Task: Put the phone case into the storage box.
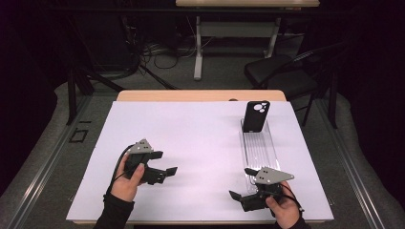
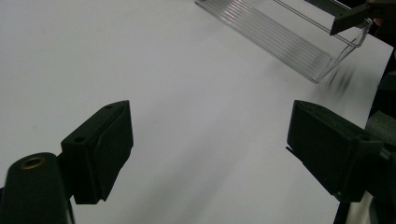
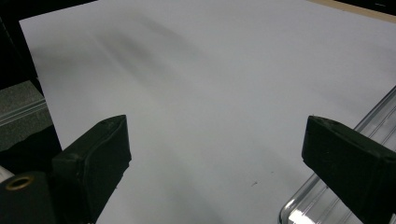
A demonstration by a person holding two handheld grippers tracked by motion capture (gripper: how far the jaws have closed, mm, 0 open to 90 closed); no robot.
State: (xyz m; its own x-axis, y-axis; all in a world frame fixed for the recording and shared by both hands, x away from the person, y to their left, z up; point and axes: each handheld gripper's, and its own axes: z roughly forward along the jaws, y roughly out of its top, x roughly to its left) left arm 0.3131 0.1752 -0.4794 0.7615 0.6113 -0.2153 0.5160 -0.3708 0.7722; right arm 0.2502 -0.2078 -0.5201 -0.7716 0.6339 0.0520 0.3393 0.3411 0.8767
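No writing, label, brand or number can be read anywhere here. The phone case [image 1: 255, 116] shows a plain black back.

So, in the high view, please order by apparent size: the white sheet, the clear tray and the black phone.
1. white sheet, by far the largest.
2. clear tray, long and narrow.
3. black phone, smallest; it stands at the tray's far end, farther from the camera, but the gap looks too big for that to matter.
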